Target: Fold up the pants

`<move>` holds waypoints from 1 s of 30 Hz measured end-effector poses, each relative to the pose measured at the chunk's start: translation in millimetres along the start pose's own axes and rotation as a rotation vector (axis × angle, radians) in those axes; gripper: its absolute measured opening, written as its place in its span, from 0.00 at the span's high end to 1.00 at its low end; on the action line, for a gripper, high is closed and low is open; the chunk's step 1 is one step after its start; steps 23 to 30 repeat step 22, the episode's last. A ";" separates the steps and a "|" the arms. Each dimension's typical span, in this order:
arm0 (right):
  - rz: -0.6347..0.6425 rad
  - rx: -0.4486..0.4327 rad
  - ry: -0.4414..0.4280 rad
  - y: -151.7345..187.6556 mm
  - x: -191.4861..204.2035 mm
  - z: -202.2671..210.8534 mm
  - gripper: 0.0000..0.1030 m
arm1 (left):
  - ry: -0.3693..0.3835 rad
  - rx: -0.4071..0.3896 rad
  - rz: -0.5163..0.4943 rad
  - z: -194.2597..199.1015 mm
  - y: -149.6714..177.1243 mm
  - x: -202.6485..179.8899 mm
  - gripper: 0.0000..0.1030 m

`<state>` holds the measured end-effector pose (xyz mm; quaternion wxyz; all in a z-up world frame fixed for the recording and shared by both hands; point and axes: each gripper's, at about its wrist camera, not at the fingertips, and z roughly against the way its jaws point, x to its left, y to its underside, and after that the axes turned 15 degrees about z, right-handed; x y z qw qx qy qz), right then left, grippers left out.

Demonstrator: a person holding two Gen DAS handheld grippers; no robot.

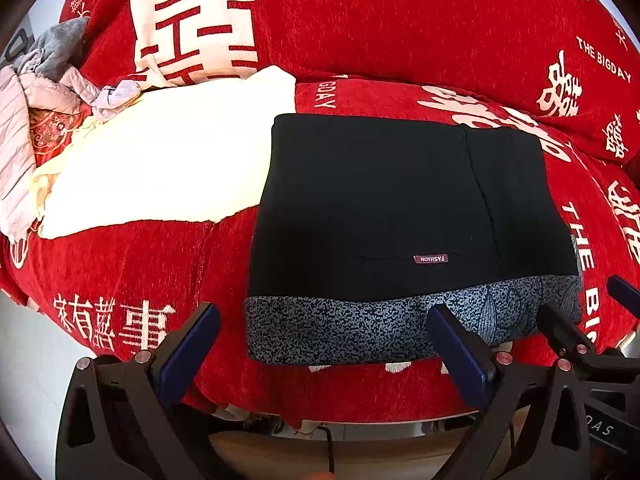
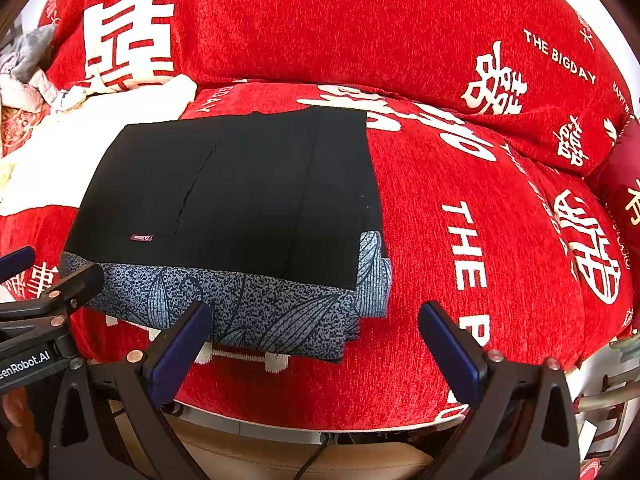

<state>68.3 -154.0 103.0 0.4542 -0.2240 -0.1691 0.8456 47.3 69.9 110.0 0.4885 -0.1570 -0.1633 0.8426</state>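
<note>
While pants (image 1: 384, 200) lie folded square on red sofa cover (image 2: 480, 240), left gripper (image 1: 328, 344) and right gripper (image 2: 316, 340) hover wide, empty, at near edge; bare cover right.

We see a red chenille-covered sofa (image 1: 132, 264) with white lettering carrying folded black pants (image 1: 372, 200) near its front edge, a cream blanket (image 1: 160, 160) alongside.
</note>
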 end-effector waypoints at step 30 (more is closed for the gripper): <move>0.047 0.071 0.022 23.6 16.0 -8.4 0.00 | -0.020 0.086 -0.023 -21.3 36.8 4.3 0.00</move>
